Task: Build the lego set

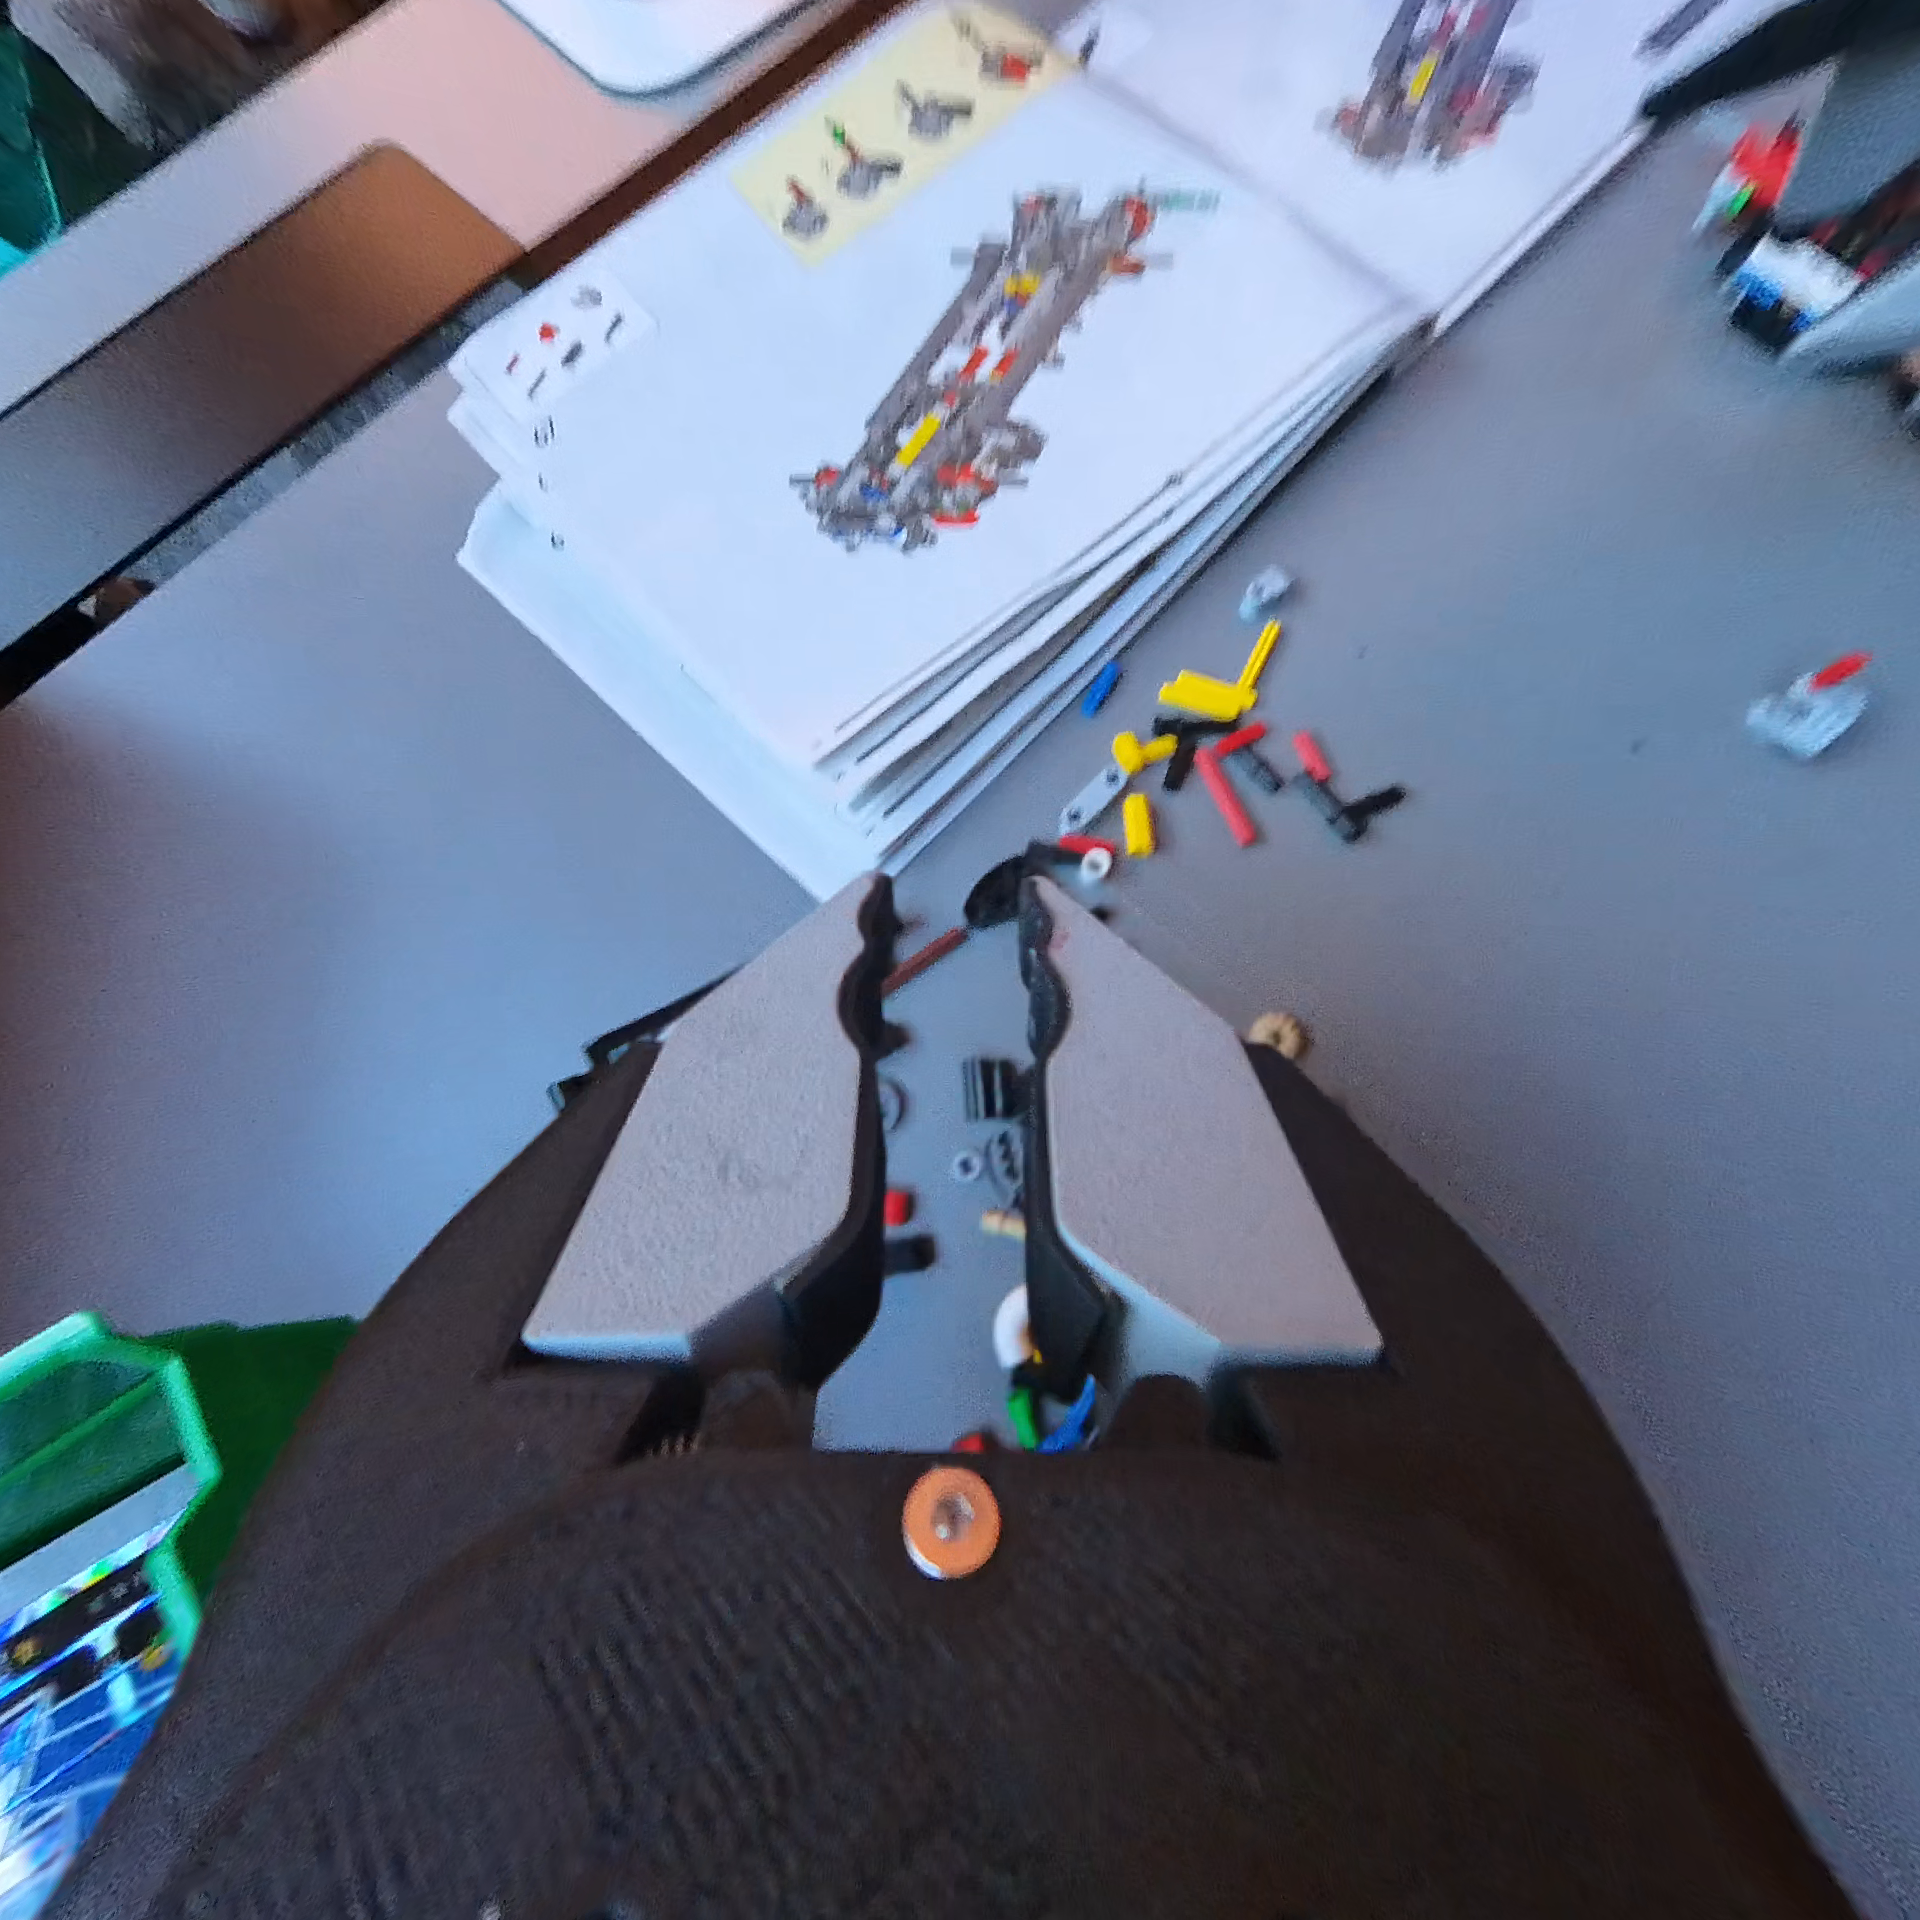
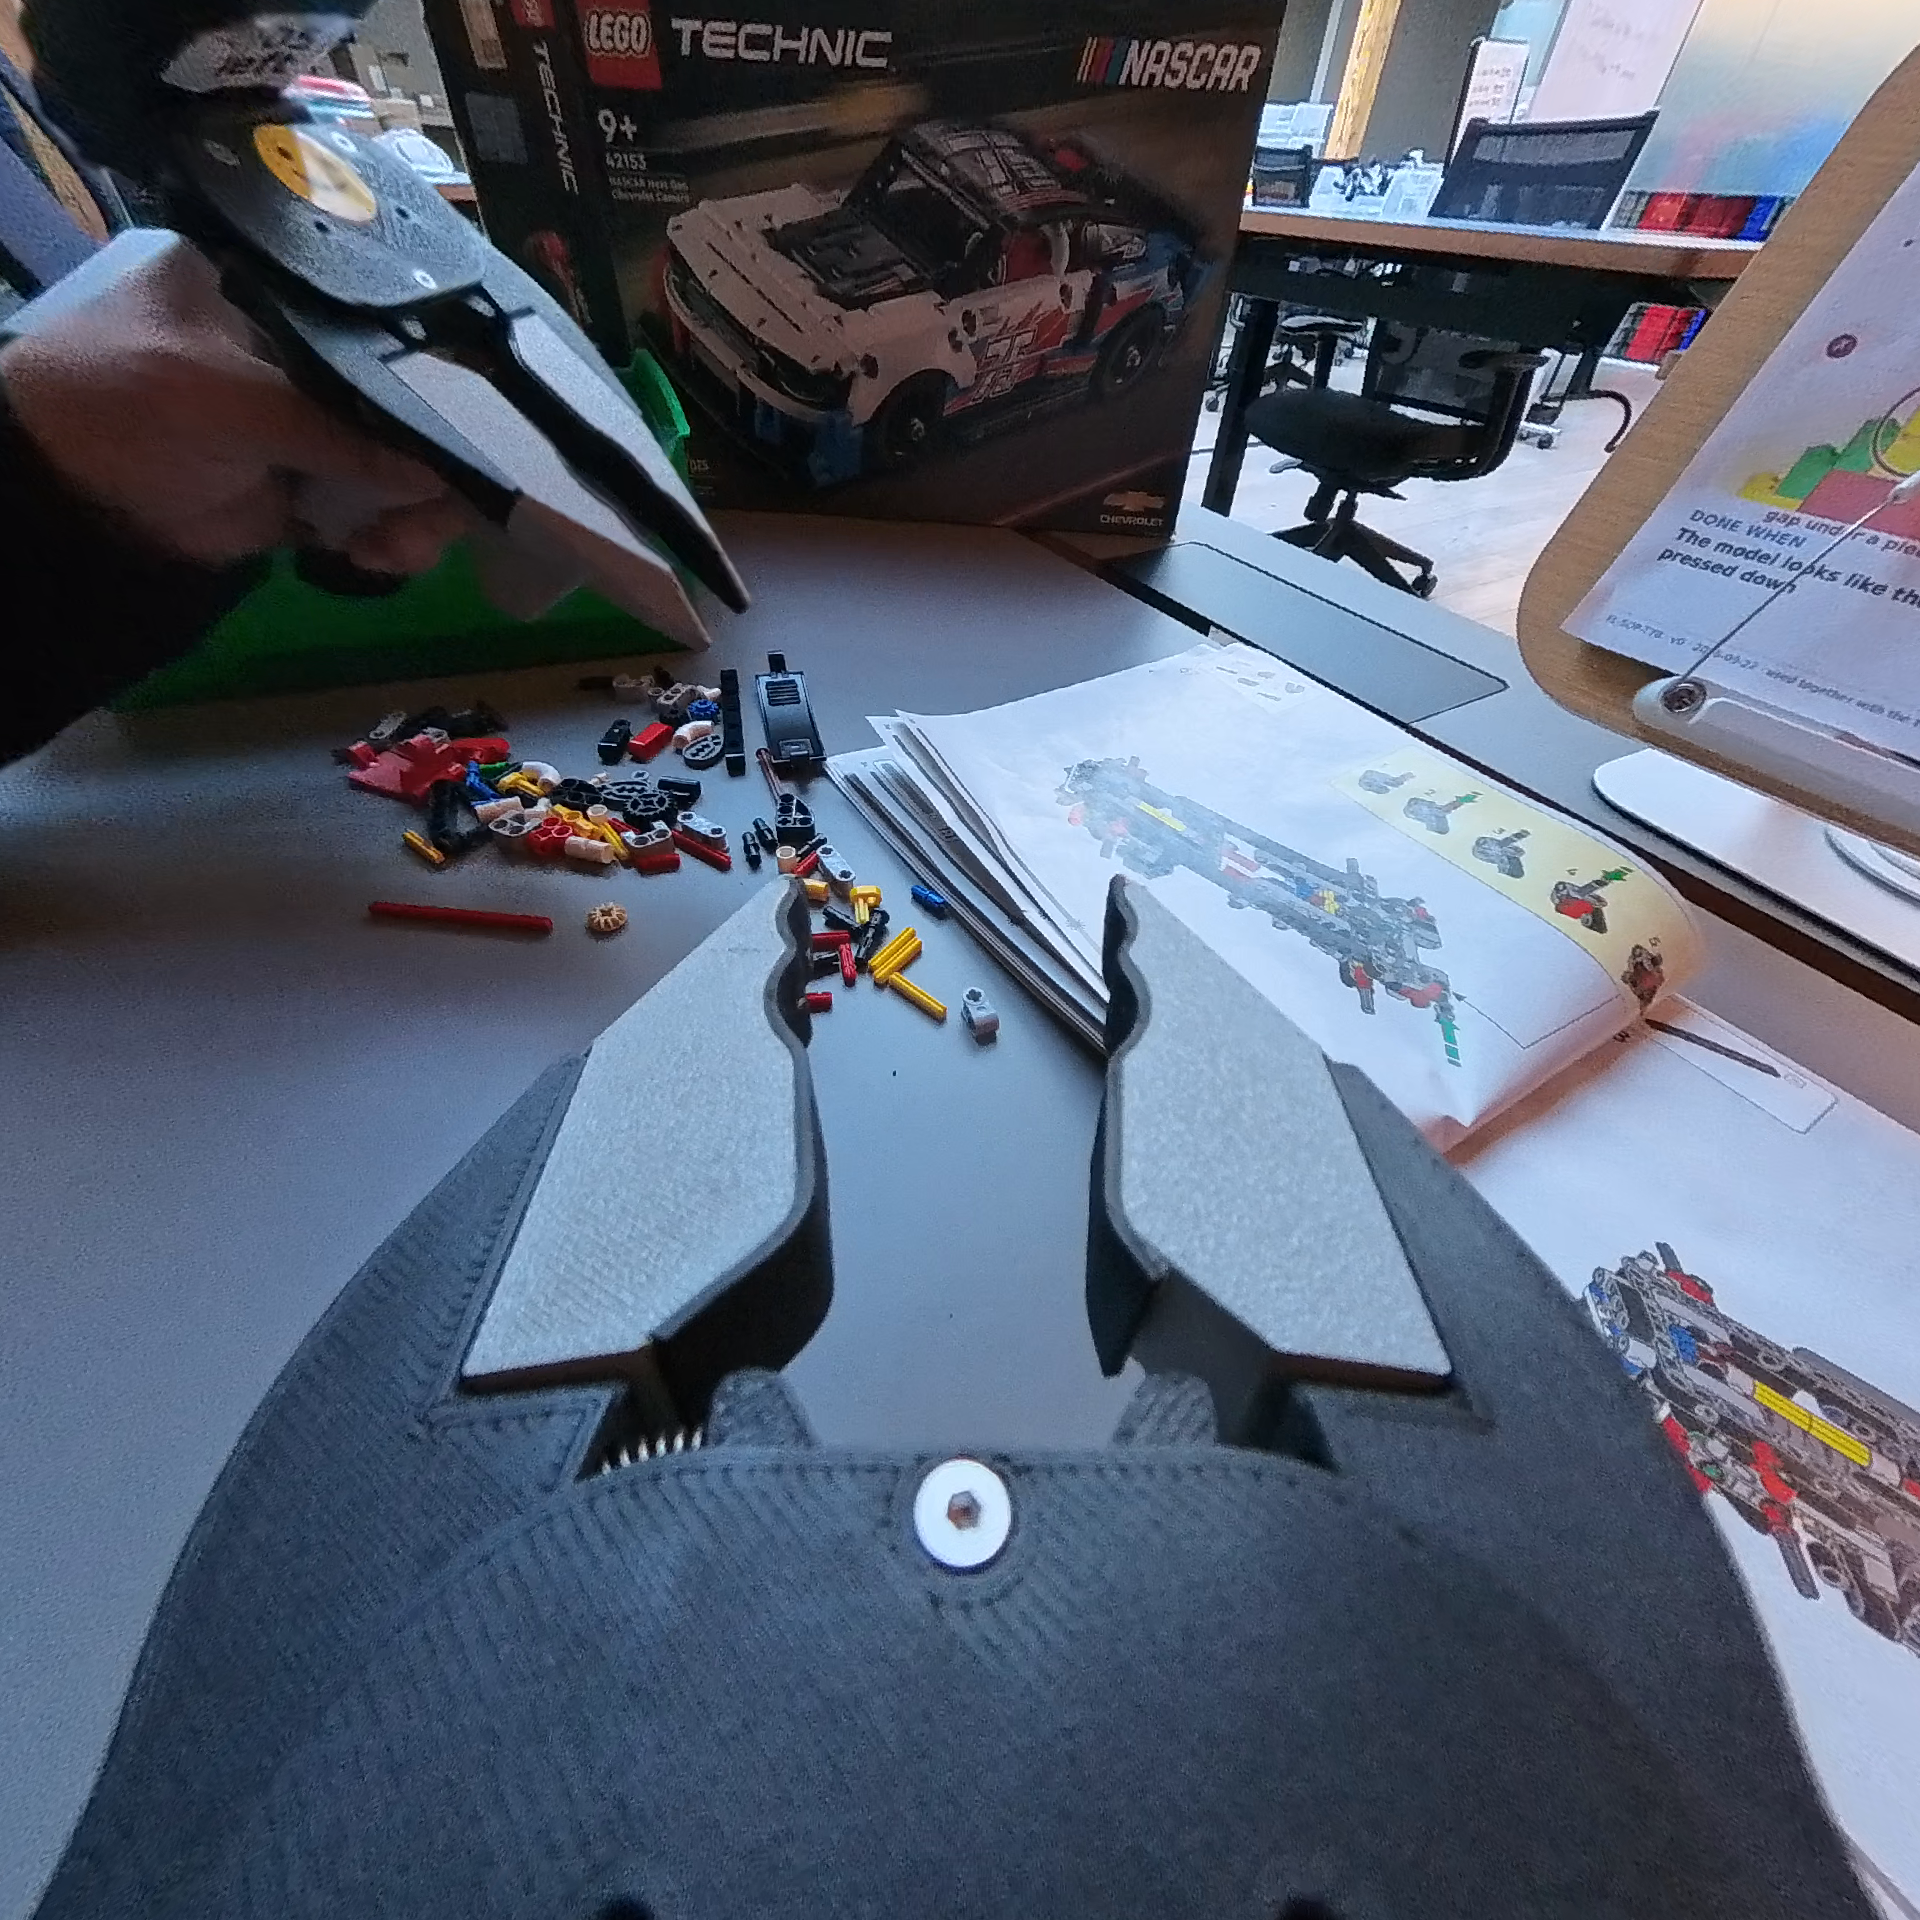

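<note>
My left gripper hangs over the grey table with its jaws a little apart and nothing between the pads. Under it lie a brown axle and small black parts. It also shows in the right wrist view, tilted down above a pile of small building pieces. My right gripper is wide open and empty, low over the table. Yellow, red and black pins lie just past its left fingertip. An open instruction booklet lies by its right fingertip.
The booklet and loose pins lie ahead in the left wrist view. A red axle and tan gear lie left. A printed box and green tray stand behind. A stand with a sheet is at right. The tips of one gripper are about 20 centimetres away from the tips of the other. The red axle sits 12 centimetres or so from the ends of my left fingers.
</note>
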The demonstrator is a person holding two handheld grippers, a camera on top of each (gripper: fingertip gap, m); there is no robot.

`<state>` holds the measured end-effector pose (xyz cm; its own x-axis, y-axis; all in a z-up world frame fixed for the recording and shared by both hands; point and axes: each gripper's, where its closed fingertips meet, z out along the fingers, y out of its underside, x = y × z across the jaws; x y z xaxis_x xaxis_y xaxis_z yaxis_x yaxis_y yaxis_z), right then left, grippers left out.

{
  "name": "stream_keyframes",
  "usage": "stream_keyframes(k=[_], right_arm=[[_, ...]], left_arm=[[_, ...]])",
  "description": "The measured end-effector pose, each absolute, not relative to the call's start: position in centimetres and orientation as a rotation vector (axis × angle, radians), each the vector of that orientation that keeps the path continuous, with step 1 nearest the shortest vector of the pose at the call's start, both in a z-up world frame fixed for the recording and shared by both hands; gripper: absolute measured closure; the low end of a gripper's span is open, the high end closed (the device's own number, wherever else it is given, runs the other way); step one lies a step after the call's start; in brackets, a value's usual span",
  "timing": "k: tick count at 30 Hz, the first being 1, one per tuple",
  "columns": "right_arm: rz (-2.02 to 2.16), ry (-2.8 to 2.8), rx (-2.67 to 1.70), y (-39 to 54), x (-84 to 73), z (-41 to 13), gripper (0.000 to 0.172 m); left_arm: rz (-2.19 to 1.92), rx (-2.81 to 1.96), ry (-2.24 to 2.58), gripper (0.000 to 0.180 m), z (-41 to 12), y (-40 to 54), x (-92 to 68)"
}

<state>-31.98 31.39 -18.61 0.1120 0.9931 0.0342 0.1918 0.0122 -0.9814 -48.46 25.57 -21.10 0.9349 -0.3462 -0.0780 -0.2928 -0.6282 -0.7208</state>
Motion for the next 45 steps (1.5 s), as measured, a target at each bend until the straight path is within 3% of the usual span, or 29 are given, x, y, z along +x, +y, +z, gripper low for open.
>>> stream_keyframes(k=[22, 25, 34, 45], right_arm=[[1.109, -1.384, -1.409, 29.6, -34.2, -20.9, 0.117], [1.087, -1.398, -1.401, 29.5, -34.1, -21.1, 0.118], [1.117, -1.350, -1.414, 30.0, -33.0, -20.5, 0.120], [1.077, -1.366, -1.395, 29.6, -32.7, -20.4, 0.123]], left_arm=[[-0.016, -2.181, 0.431, 0.168, -23.2, 27.1, -50.5], [-0.036, -2.281, 0.422, 0.159, -23.8, 25.7, -50.9], [0.082, -2.655, 0.373, 0.157, -25.6, 19.3, -52.9], [0.036, -2.780, 0.250, 0.143, -27.9, 19.0, -53.8]])
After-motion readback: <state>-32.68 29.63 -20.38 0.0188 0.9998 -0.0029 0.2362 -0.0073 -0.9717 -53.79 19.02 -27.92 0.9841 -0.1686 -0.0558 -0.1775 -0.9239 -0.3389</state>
